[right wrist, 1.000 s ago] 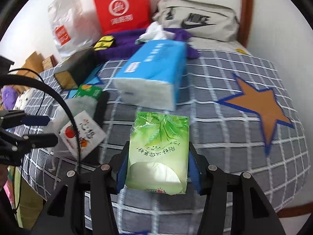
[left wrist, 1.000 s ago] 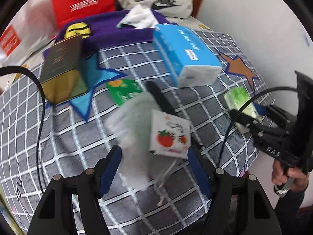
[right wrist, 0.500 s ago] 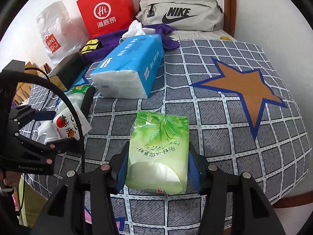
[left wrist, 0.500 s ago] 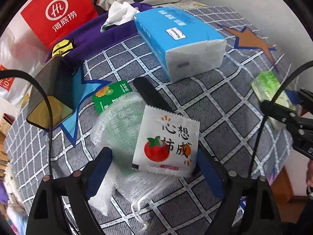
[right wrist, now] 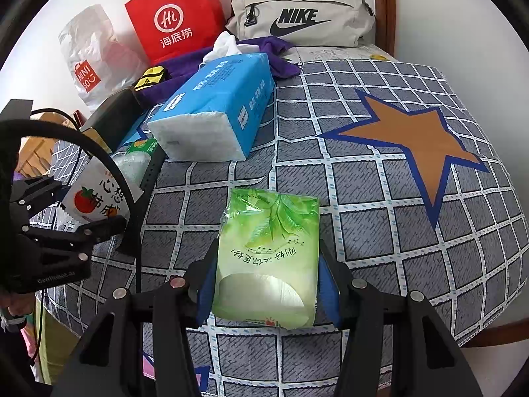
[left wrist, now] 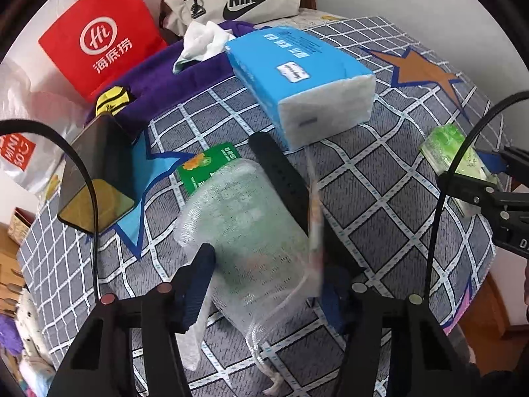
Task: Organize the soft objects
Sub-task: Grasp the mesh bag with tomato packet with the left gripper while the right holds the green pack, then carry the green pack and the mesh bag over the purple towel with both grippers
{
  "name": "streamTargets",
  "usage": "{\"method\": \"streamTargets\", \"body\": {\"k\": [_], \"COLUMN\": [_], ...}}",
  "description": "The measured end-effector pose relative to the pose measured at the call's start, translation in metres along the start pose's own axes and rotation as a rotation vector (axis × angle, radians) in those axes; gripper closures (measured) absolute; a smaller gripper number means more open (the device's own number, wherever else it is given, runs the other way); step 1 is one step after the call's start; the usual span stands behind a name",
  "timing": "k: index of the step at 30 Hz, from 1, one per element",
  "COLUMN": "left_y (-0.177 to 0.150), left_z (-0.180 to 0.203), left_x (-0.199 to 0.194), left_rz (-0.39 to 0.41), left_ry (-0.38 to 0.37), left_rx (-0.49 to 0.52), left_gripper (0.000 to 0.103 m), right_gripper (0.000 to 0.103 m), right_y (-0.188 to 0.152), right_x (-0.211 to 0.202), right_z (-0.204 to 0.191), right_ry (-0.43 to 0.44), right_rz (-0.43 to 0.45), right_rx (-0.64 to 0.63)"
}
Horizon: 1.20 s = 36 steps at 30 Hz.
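My right gripper [right wrist: 267,281] is shut on a green tissue pack [right wrist: 267,258], held over the checked bedspread; the pack also shows in the left wrist view [left wrist: 453,155]. My left gripper [left wrist: 264,284] stands open around a bubble-wrap bag [left wrist: 244,231]. A white tomato-print sachet [left wrist: 315,231] stands edge-on against its right finger; the right wrist view shows the sachet's face [right wrist: 96,195] by the left gripper. A large blue tissue pack [left wrist: 297,79] lies further back, also in the right wrist view [right wrist: 215,109].
A black strap [left wrist: 281,172], a green packet [left wrist: 208,165] and a dark box [left wrist: 96,172] lie around the bag. Purple cloth [left wrist: 172,72], a red paper bag [right wrist: 178,16], a Nike pouch [right wrist: 304,20] and a Miniso bag [right wrist: 89,56] sit at the back.
The sachet has turned from flat face-up to edge-on by the left gripper's right finger. The left gripper has moved closer over the bubble-wrap bag. The right gripper still holds the green pack.
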State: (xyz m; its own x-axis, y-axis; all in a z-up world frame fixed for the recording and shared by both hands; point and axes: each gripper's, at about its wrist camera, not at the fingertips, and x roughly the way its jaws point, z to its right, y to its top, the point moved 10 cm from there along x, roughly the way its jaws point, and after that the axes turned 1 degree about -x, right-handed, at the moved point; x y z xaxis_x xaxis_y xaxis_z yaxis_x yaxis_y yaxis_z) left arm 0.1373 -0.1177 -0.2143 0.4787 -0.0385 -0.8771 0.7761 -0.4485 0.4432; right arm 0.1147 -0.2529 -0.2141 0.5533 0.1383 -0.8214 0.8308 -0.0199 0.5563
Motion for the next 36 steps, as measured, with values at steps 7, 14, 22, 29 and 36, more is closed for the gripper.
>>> {"method": "streamTargets", "body": {"k": [7, 14, 22, 29, 36], "left_y": [-0.007, -0.023, -0.031, -0.006, 0.004], "left_z": [-0.028, -0.051, -0.079, -0.073, -0.065], "left_x": [-0.013, -0.023, -0.011, -0.027, -0.008], "left_rz": [0.019, 0.016, 0.024, 0.143, 0.104], "left_ry": [-0.113, -0.211, -0.154, -0.206, -0.193], "left_rx": [-0.115, -0.199, -0.230, -0.161, -0.092], "left_gripper": [0.054, 0.054, 0.053, 0.024, 0.024], "right_gripper": [0.050, 0.050, 0.050, 0.050, 0.050], "right_y": [0.000, 0.002, 0.002, 0.003, 0.003], "right_x": [-0.002, 0.000, 0.001, 0.004, 0.007], "right_z": [-0.002, -0.006, -0.017, -0.022, -0.025], "right_ry": [-0.004, -0.005, -0.005, -0.010, -0.007], "right_rz": [0.001, -0.006, -0.014, -0.023, -0.029], "right_rx": [-0.011, -0.018, -0.049, -0.062, -0.068]}}
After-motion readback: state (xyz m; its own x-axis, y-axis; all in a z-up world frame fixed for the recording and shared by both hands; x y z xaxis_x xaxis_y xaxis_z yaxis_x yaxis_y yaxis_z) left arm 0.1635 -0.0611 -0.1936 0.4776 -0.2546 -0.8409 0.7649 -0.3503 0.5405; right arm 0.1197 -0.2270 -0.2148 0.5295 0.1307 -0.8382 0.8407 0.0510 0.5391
